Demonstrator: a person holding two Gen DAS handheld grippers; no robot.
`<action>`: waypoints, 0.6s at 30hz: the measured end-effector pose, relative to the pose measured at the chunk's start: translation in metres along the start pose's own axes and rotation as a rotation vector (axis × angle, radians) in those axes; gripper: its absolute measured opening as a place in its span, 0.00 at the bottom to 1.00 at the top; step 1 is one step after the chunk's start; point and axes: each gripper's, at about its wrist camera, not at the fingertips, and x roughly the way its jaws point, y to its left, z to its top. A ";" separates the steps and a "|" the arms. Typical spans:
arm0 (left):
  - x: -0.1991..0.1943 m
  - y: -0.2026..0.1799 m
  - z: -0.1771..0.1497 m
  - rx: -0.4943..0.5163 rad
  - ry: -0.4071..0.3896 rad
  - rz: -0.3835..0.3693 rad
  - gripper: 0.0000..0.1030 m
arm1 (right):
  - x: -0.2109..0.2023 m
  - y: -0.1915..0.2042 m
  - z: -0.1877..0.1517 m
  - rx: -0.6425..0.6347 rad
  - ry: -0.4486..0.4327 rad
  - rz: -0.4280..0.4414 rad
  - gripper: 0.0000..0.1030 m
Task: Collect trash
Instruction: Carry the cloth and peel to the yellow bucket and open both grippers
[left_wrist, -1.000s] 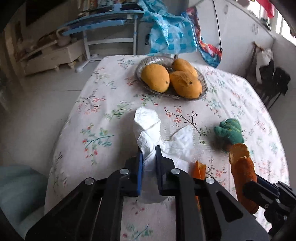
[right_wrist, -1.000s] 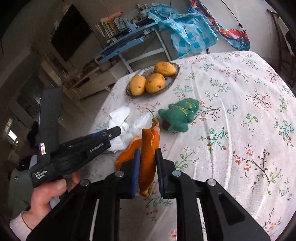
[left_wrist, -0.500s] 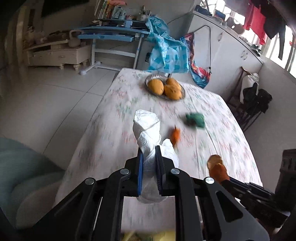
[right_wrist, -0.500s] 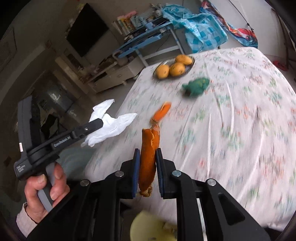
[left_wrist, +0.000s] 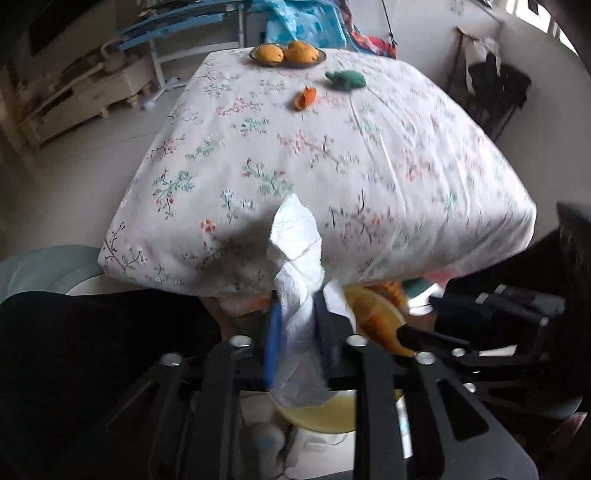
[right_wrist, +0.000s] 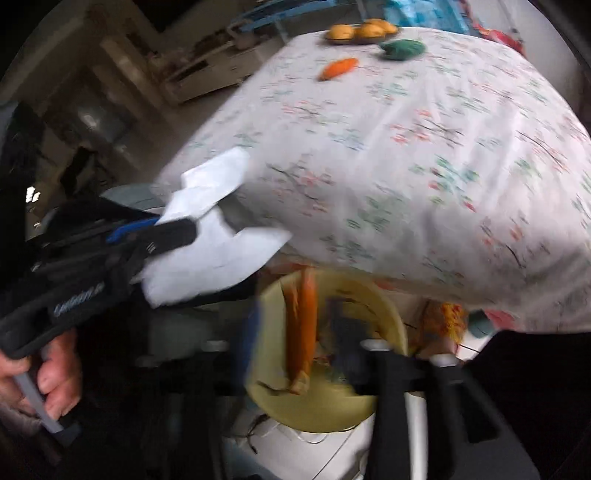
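Note:
My left gripper (left_wrist: 295, 299) hangs off the table's near edge and its jaws are opening. A crumpled white tissue (left_wrist: 295, 266) stands loose between them, above a yellow bin (left_wrist: 325, 421). In the right wrist view my right gripper (right_wrist: 299, 314) is blurred and its jaws are opening. A long orange peel (right_wrist: 303, 332) hangs between them with a gap on each side, over the yellow bin (right_wrist: 388, 317). The left gripper (right_wrist: 184, 229) and the tissue (right_wrist: 218, 254) show at the left of that view. A second orange peel (left_wrist: 306, 98) lies on the table.
The table (left_wrist: 332, 166) has a floral cloth. At its far end are a green knitted toy (left_wrist: 347, 79) and a plate of mangoes (left_wrist: 286, 55). A person's hand (right_wrist: 48, 373) grips the left tool's handle. Furniture and chairs stand around the room.
Both grippers have drawn back off the table's near edge to above the yellow bin. Their jaws have spread, so the tissue and the peel are no longer pinched.

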 end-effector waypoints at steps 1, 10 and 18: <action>-0.001 0.000 -0.001 -0.002 -0.005 0.008 0.37 | 0.000 -0.004 0.000 0.016 -0.009 -0.012 0.49; -0.036 0.028 0.002 -0.152 -0.252 0.025 0.76 | -0.014 -0.017 -0.001 0.067 -0.131 -0.062 0.61; -0.040 0.032 0.012 -0.191 -0.340 0.045 0.85 | -0.010 -0.003 0.003 -0.008 -0.180 -0.102 0.64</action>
